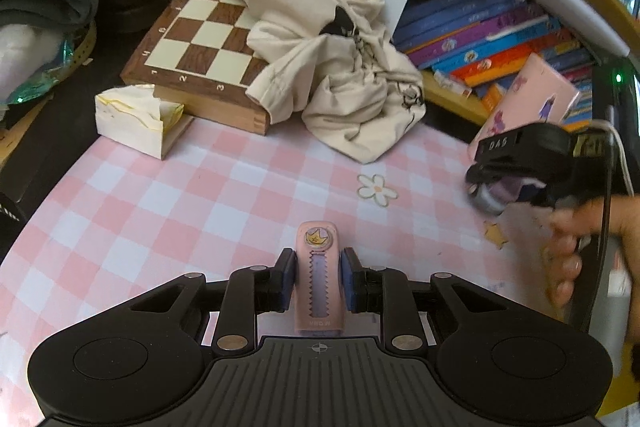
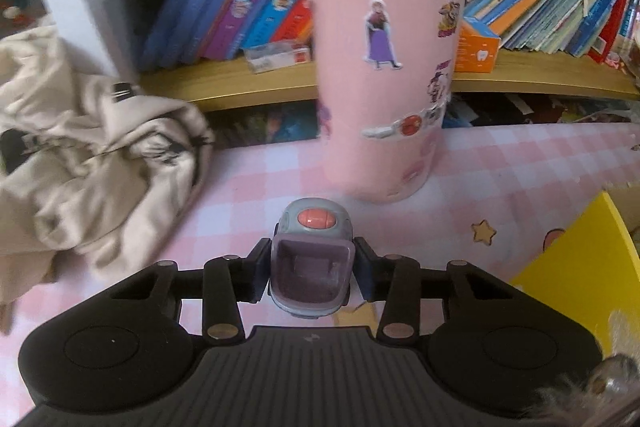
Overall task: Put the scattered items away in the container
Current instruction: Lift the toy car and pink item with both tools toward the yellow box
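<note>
We have the left gripper clamped on a pink clip with a crown sticker, its fingers pressing both sides above the pink checked counter. The right gripper is closed on a small grey-purple toy with a red button – held just short of the tall pink container, which stands upright on the counter near the bookshelf, a crumpled cloth bag to its left
</note>
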Demonstrator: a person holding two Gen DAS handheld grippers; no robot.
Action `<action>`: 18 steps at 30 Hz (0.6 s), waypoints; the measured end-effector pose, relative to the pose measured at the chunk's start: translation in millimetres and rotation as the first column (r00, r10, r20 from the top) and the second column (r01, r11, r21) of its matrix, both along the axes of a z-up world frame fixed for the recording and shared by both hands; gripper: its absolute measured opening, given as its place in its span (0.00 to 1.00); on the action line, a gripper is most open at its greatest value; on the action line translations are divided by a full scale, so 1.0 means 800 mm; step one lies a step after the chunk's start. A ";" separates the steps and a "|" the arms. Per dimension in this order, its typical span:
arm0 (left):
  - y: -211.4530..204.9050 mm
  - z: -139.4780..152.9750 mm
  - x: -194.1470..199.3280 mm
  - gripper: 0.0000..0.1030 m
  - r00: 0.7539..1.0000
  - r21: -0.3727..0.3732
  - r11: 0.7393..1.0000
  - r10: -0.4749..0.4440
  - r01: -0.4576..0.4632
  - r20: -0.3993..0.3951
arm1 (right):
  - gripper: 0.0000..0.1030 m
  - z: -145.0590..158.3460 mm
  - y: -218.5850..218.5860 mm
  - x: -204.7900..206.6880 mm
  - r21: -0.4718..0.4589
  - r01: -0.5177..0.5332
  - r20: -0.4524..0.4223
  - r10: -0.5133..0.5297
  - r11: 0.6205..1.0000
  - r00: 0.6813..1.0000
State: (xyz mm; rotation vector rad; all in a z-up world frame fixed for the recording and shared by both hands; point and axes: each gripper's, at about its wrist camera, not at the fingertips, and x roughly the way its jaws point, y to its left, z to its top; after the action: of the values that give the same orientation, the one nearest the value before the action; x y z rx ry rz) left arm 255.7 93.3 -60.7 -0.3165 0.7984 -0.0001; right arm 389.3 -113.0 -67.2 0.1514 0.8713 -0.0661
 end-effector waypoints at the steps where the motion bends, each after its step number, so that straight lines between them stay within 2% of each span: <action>1: 0.001 0.003 -0.003 0.22 1.000 -0.006 1.000 0.002 -0.002 0.005 | 0.39 0.003 0.001 -0.006 0.008 -0.008 0.001 0.008 1.000 1.000; 10: 0.005 0.030 -0.038 0.22 0.999 -0.055 0.998 0.021 -0.019 0.044 | 0.39 0.030 0.005 -0.066 0.042 -0.096 0.015 0.095 0.995 0.995; 18: 0.003 0.051 -0.071 0.22 0.997 -0.065 0.998 0.011 -0.006 0.075 | 0.39 0.049 0.002 -0.126 0.079 -0.184 0.019 0.183 0.980 0.983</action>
State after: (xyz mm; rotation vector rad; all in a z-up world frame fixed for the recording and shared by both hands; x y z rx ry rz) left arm 199.2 95.6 -20.2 -0.3795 0.7230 -0.0301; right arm 288.3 -111.4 -27.9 0.1455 0.8729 0.1425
